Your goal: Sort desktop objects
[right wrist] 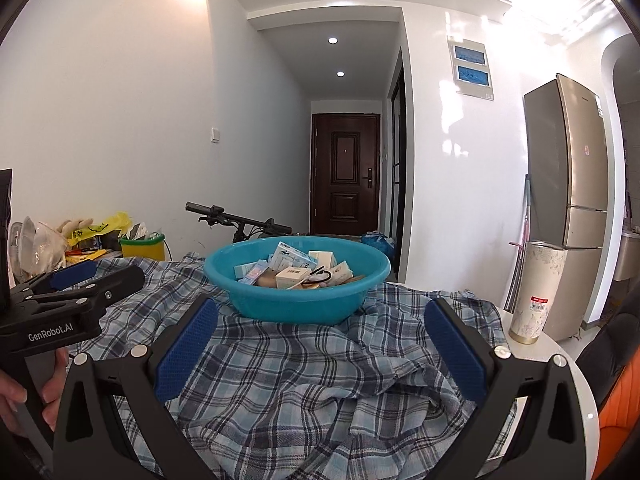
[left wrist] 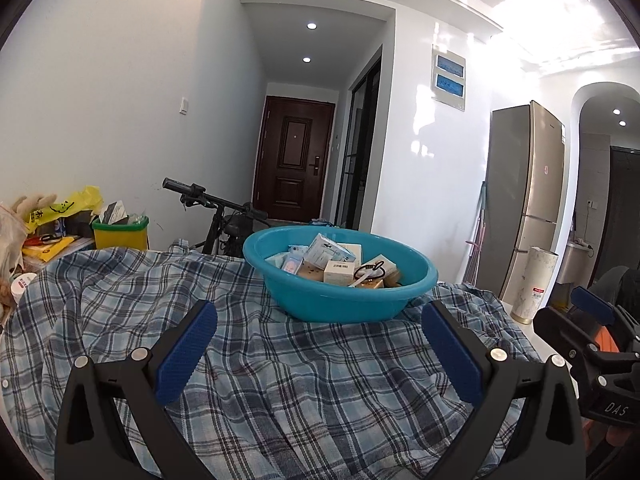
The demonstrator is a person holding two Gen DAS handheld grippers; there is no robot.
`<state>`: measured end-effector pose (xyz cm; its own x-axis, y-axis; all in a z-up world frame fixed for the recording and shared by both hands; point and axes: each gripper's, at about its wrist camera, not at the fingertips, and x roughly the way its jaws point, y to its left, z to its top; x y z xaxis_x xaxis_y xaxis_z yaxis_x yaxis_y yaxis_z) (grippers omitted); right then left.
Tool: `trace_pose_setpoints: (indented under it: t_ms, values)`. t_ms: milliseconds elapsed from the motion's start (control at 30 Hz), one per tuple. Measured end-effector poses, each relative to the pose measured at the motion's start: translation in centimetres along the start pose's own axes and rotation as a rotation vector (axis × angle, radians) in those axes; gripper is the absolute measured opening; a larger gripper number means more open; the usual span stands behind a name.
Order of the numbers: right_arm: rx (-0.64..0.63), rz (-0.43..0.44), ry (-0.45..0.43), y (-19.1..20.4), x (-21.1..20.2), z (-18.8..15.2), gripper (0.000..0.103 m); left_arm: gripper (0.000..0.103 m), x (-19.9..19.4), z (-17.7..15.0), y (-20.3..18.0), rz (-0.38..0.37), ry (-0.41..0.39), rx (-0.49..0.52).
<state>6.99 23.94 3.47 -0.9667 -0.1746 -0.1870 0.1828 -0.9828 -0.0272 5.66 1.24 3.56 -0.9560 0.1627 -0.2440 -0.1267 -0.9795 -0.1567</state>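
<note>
Teal plastic defines the target: a round basin (left wrist: 340, 280) stands on a plaid cloth (left wrist: 248, 360) that covers the counter, directly ahead of both grippers. The basin holds a loose heap of small cartons (left wrist: 338, 270), a black hair tie (left wrist: 370, 270) and other small items too small to identify.

**Governing relation.** In the left wrist view the basin lies ahead and slightly right of the centre line of the left gripper (left wrist: 318, 350). In the right wrist view the basin (right wrist: 296, 284) lies ahead and slightly left of the right gripper (right wrist: 320, 350). The basin therefore sits between the two gripper axes. Neither gripper is clearly nearer; the basin appears at a similar range in both views. Being round, the basin has no long axis. The cartons inside lie at mixed angles, so wrist alignment must be judged per carton.

**Gripper state.** Both grippers are spread wide and hold nothing. The blue pads (left wrist: 188, 354) are clear of the cloth contents.

**Pose.** Both grippers are held low and roughly level over the near part of the cloth, pointing forward at the basin wall rather than down into it. Reaching the contents will probably require raising a gripper above the rim and tilting it downward.

**Adjacent item.** A pale cylindrical container (right wrist: 534, 292) stands on the bare counter (right wrist: 560, 364) to the right, well apart from the basin.
</note>
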Motion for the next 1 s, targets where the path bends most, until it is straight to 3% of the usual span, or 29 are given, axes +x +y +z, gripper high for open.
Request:
trace_pose_setpoints:
  t_ms: [100, 200, 433, 600, 767, 1000]
  values:
    - [0.008, -0.002, 0.004, 0.0, 0.2, -1.6, 0.103, 0.103, 0.7, -1.3, 0.2, -0.01, 0.031, -0.022]
    - [0.025, 0.009, 0.005, -0.1, 0.3, -2.8, 0.103, 0.103, 0.6, -1.9, 0.1, 0.021, 0.005, -0.001]
    - [0.032, 0.006, 0.039, -0.3, 1.0, -2.8, 0.103, 0.103, 0.9, -2.6, -0.4, 0.065, 0.001, 0.041]
    - [0.033, -0.007, 0.055, -0.2, 1.2, -3.0, 0.103, 0.103, 1.7, -2.8, -0.3, 0.145, 0.038, 0.044]
    - [0.015, -0.021, 0.052, 0.0, 1.1, -2.9, 0.103, 0.103, 1.7, -3.1, -1.9, 0.137, 0.033, 0.123]
    - [0.018, -0.02, 0.052, -0.1, 1.1, -3.0, 0.103, 0.103, 1.7, -3.0, -1.6, 0.146, 0.033, 0.111]
